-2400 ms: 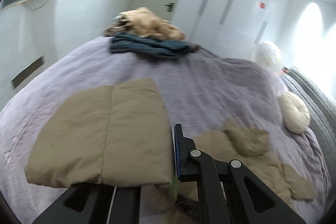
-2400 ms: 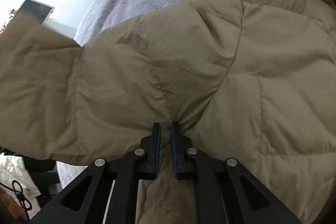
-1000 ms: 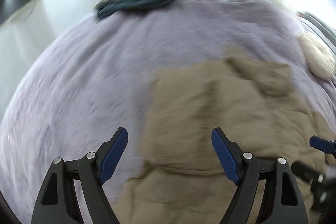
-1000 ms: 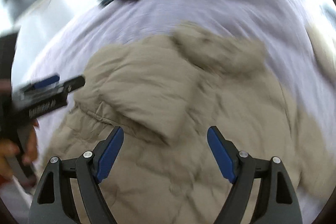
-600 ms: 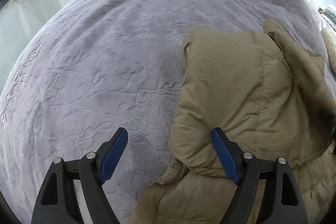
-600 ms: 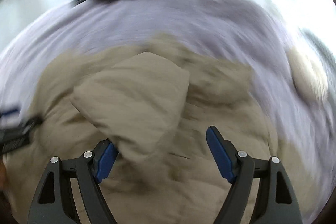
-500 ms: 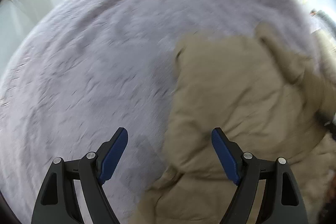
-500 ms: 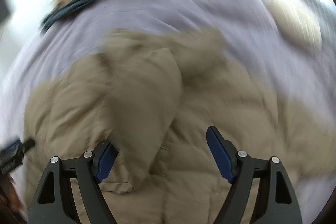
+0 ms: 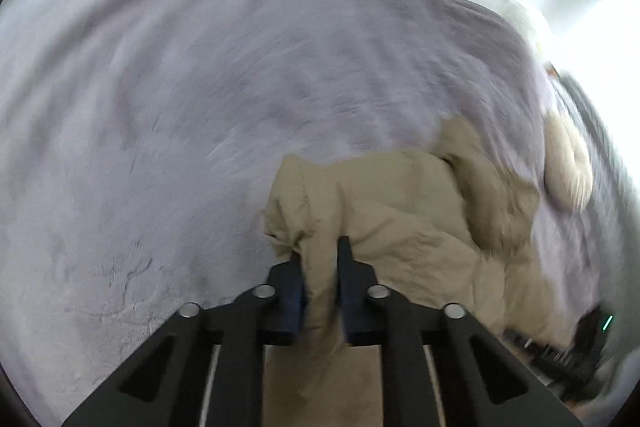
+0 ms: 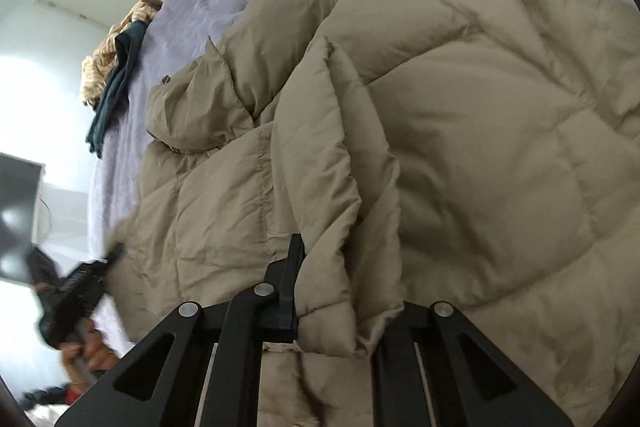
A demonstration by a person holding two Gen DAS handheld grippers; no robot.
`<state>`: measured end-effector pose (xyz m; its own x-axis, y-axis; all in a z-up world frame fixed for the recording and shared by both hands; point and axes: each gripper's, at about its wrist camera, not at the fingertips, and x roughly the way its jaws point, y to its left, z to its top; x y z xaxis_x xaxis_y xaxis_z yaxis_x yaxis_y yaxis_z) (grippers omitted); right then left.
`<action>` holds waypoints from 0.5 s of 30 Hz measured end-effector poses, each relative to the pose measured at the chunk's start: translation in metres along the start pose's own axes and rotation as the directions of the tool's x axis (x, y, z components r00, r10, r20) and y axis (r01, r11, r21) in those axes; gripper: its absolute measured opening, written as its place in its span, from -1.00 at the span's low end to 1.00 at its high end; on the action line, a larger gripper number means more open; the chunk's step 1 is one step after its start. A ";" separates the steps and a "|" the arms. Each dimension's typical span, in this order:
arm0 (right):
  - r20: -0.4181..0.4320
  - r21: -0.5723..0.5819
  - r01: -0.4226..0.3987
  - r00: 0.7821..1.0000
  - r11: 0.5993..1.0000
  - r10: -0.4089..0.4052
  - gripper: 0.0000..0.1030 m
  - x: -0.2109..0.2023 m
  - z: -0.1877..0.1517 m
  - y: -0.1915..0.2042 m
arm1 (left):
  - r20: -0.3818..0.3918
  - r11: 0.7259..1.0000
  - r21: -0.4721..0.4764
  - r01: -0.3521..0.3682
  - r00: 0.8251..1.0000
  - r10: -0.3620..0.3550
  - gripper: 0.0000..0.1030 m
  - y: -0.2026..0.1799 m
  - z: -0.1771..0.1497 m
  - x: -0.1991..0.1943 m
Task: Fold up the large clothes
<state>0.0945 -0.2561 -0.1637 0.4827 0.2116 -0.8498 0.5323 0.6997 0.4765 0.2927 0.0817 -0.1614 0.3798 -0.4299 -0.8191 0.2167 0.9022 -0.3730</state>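
Now that both grippers have clamped down, the job has gone from reaching to holding. Half a sec ago both sets of jaws stood wide over the jacket; they've just been closing, w/ fabric between them in each view.

Left gripper (image 9: 320, 267): jaws nearly together, pinching a puckered fold at the near left edge of the tan puffer jacket (image 9: 400, 219). In the left wrist view the jacket lies from centre out to 3–4 o'clock on the purple bedspread (image 9: 180, 127), hood end bunched toward 2 o'clock. The other tool shows dark & blurred at 4 o'clock.

Right gripper (image 10: 324, 291): only its left finger (image 10: 290, 275) shows; the other is buried under a thick quilted flap, so it's gripping that flap. This view is rolled compared w/ a sec ago: the bedspread now runs along 12 o'clock and the jacket fills centre to 3 o'clock. At 8 o'clock a hand (image 10: 90, 349) holds the left tool at the jacket's edge.

Elsewhere: a pile of clothes (image 10: 116, 67), dark teal over tan, sits at 10 o'clock in the right view, well apart from the jacket. A cream pillow (image 9: 568, 163) lies at 3 o'clock in the left view, near the hood end.

Meaning, prob.: w/ two grips on the near side, next is a lift & carry-over to make another fold. Jacket isn't compact yet, so I'd call it midway. Puffy fill could slip from a shallow pinch.
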 end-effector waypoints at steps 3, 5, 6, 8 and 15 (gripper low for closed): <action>0.006 -0.005 0.017 1.000 1.000 -0.017 -0.77 -0.003 -0.006 -0.013 | 0.084 0.968 0.242 -0.068 0.995 0.049 -0.72 -0.047 -0.016 -0.024; 0.001 0.027 -0.008 1.000 1.000 0.008 -0.77 -0.001 -0.007 -0.023 | 0.114 0.932 0.347 -0.109 0.991 0.073 -0.72 -0.065 -0.024 -0.030; 0.003 0.035 -0.011 1.000 0.999 0.011 -0.77 -0.001 -0.008 -0.025 | 0.118 0.924 0.363 -0.122 0.989 0.085 -0.72 -0.065 -0.022 -0.028; 0.010 0.034 -0.007 1.000 0.999 0.006 -0.78 0.000 -0.008 -0.022 | 0.106 0.929 0.339 -0.150 0.987 0.121 -0.72 -0.052 -0.012 -0.015; 0.013 0.023 -0.008 1.000 1.000 0.008 -0.77 0.026 -0.003 0.007 | 0.044 0.954 0.119 -0.274 0.962 0.270 -0.71 0.018 0.009 0.024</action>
<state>0.1086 -0.2439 -0.1828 0.4961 0.2079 -0.8430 0.5443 0.6820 0.4885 0.3141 0.0874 -0.1835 0.4637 -0.1711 -0.8693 0.2099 0.9745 -0.0798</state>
